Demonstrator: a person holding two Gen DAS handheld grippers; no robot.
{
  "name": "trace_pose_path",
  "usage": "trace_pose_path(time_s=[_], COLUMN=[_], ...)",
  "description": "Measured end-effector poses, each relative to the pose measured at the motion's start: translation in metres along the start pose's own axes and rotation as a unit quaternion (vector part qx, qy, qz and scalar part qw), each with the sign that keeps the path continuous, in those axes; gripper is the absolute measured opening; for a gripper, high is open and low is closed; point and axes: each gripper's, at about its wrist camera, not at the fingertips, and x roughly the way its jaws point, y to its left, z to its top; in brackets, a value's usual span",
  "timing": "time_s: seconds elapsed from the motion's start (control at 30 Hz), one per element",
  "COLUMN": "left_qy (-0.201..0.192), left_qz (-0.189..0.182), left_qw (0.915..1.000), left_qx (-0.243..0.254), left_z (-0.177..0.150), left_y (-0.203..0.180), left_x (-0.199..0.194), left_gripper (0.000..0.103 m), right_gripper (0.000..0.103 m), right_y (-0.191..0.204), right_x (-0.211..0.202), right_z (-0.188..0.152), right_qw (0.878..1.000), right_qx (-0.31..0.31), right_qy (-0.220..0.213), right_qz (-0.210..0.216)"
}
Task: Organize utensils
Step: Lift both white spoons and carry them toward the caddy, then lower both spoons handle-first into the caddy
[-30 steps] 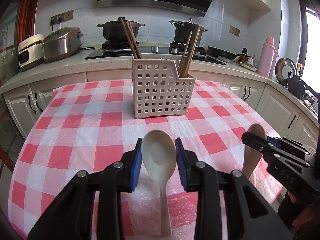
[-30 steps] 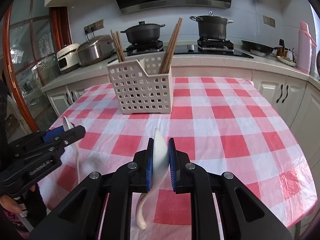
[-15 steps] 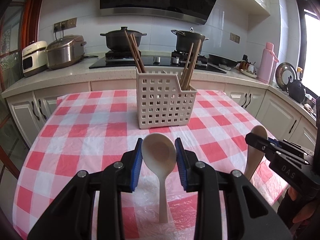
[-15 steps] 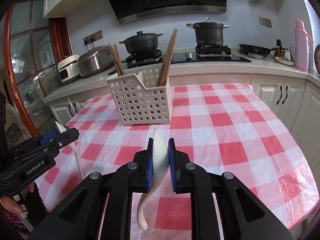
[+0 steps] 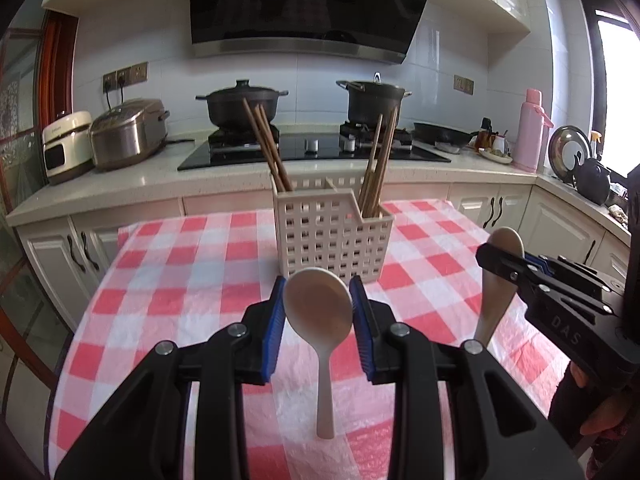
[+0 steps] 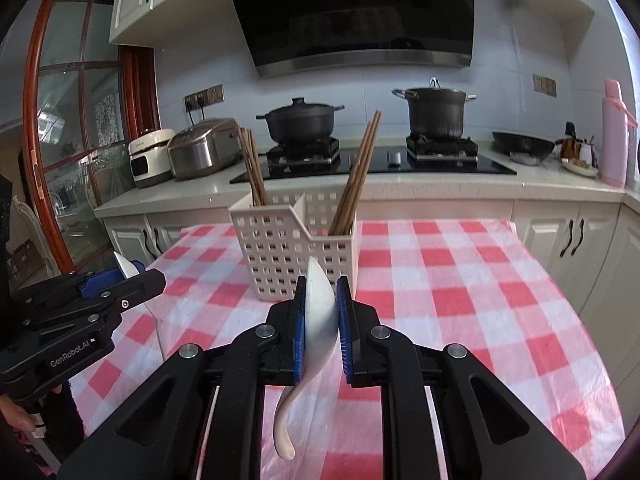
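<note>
The left tool (image 5: 318,310) is gripping a spoon (image 5: 318,312) by its bowl, handle hanging down above the checked tabletop (image 5: 168,292), while the right tool (image 6: 320,312) is pinching a second spoon (image 6: 316,320) edge-on the same way. Beyond both, a white basket (image 5: 330,236) is standing on the tabletop, holding chopsticks (image 5: 266,146) in its left section and more chopsticks (image 5: 380,160) in its right.

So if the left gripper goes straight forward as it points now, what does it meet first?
Most likely the white utensil basket, straight ahead of the left gripper and the spoon it holds; the depth between them is unclear.
</note>
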Motion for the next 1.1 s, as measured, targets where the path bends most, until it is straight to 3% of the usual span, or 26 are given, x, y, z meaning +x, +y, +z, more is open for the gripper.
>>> trace_pose_path(time_s=[1.1], left_qy=[-0.071], left_qz=[-0.001], left_qw=[0.9974], left_qx=[0.011], left_z=[0.141], left_y=[0.01], left_x=[0.044], left_gripper=[0.031], right_gripper=[0.015], right_y=[0.003], right_x=[0.081], right_z=[0.113], right_qw=[0.997], right_qx=[-0.03], right_qy=[-0.07], right_qz=[0.02])
